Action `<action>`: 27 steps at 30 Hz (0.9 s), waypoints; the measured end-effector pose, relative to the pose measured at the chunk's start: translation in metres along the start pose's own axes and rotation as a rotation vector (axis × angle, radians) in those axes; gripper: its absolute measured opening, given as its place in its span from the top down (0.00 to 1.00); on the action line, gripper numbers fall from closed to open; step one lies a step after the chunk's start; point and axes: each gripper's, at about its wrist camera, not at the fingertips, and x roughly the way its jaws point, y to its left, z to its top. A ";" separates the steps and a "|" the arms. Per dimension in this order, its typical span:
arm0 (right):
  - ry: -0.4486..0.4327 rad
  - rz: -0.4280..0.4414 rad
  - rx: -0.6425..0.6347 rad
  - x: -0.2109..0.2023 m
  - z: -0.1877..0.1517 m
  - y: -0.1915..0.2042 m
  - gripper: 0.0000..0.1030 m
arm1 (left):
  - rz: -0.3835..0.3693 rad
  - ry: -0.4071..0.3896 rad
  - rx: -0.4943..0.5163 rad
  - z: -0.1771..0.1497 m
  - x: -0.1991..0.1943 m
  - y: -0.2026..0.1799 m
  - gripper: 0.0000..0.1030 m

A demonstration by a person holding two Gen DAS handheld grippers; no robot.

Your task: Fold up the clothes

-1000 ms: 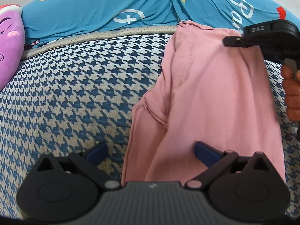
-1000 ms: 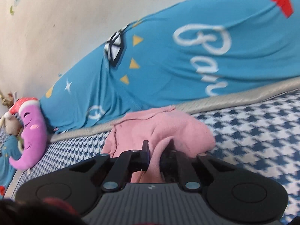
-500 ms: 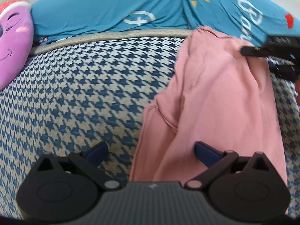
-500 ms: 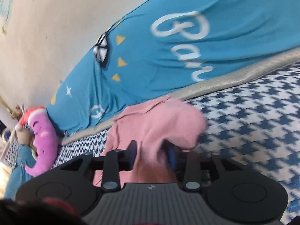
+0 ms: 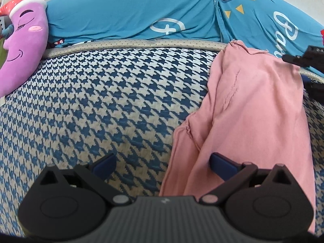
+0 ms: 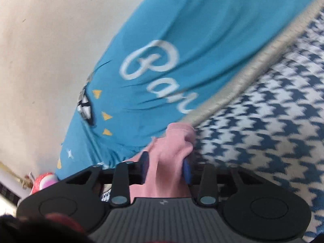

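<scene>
A pink garment (image 5: pixel 257 109) lies crumpled on the blue-and-white houndstooth surface (image 5: pixel 105 101), stretching from the near right up to the far edge. My left gripper (image 5: pixel 163 163) is open above its near left edge, one blue pad over the cloth and one over the bare pattern, holding nothing. In the right wrist view a thick bunch of the pink garment (image 6: pixel 172 141) fills the gap of my right gripper (image 6: pixel 165 166). Its jaws are closing and both pads touch the cloth. The right gripper (image 5: pixel 301 70) shows at the garment's far right corner in the left wrist view.
A blue printed cover (image 5: pixel 141 16) lies bunched along the far edge behind a beige piping strip (image 5: pixel 131 44). A purple moon-shaped plush (image 5: pixel 22 40) rests at the far left. A pale wall (image 6: pixel 60 30) rises behind the cover.
The right gripper's jaws went from pinched tight on a thin fold to wider apart around a thicker bunch. The right view rolled, and that gripper slid toward the right edge of the left view.
</scene>
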 end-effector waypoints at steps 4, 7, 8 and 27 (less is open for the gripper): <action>0.023 0.043 -0.121 -0.001 -0.002 0.019 0.83 | -0.007 0.004 -0.006 0.001 0.001 0.000 0.00; 0.088 0.053 -0.285 0.002 -0.010 0.038 0.83 | -0.007 0.004 -0.007 0.000 0.001 0.000 0.00; 0.110 0.057 -0.350 0.003 -0.014 0.044 0.85 | -0.008 0.004 -0.006 0.000 0.001 0.000 0.00; 0.213 0.059 -0.740 -0.023 -0.043 0.087 0.46 | -0.008 0.006 0.005 -0.001 0.003 -0.003 0.00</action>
